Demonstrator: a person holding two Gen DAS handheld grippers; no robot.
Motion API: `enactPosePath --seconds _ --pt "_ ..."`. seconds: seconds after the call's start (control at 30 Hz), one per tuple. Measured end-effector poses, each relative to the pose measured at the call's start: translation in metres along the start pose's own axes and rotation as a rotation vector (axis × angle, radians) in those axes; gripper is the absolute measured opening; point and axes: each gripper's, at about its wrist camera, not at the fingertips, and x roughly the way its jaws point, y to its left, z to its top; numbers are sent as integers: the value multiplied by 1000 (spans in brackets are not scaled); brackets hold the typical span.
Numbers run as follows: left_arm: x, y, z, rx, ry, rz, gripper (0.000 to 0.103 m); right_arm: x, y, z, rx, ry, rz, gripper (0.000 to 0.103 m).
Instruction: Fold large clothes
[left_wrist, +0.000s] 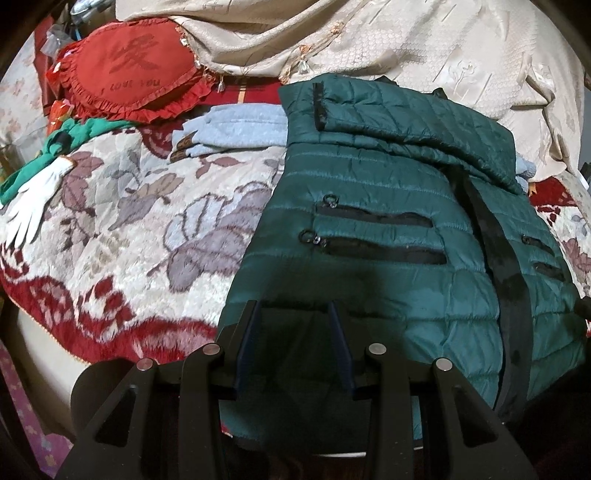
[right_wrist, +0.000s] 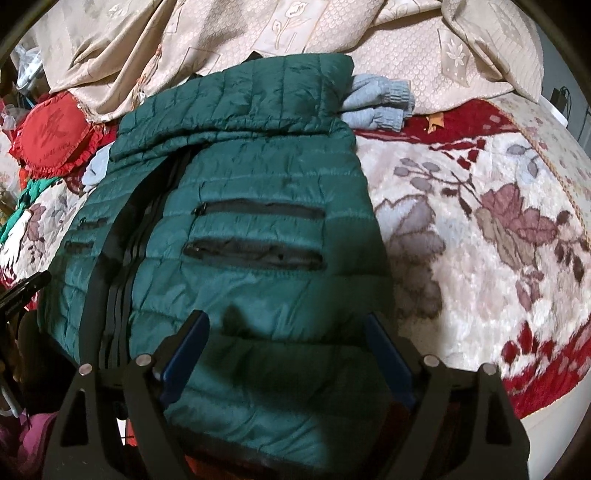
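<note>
- The floral blanket (left_wrist: 122, 229) spreads under everything, running out to the left of our left jaws and to the right of our right jaws, with a beige embroidered cover (right_wrist: 229, 40) heaped at the far side.
- The green quilted puffer jacket (left_wrist: 388, 236) lies flat on the blanket straight ahead of both pairs of jaws, front up, its black zipper (left_wrist: 506, 295) running away from us between the two grippers, and its upper part already doubled over at the far end.
- We judge the jacket light, soft and springy, with a slick shell; a shallow pinch would likely slide off, so we would take a deep bite of the near hem, one corner per gripper, clear of the zipper.
- Our right gripper (right_wrist: 284, 328) hovers over the near right part of the jacket, jaws spread wide and opening further; quilting shows between them, but the pads press on nothing.
- Our left gripper (left_wrist: 293, 317) sits over the near left part, jaws partly apart; green fabric shows in the gap, and no pad appears to be pinching it.
- A pale blue knit garment (right_wrist: 380, 103) pokes out beyond the jacket's far edge.
- A red heart cushion (left_wrist: 129, 77) sits far off to the left of the left jaws.
- A white glove (left_wrist: 33, 206) lies at the far left edge.
</note>
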Motion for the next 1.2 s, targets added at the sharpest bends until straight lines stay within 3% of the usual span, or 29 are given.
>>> enactPosePath --seconds 0.93,1.07,1.2 --pt "3 23 -8 -74 38 -34 20 1 -24 -19 53 46 -7 94" --pt "2 31 -8 -106 48 -81 20 2 -25 -22 57 55 -5 95" --pt "2 51 -5 -193 65 -168 31 1 -27 -24 57 60 -11 95"
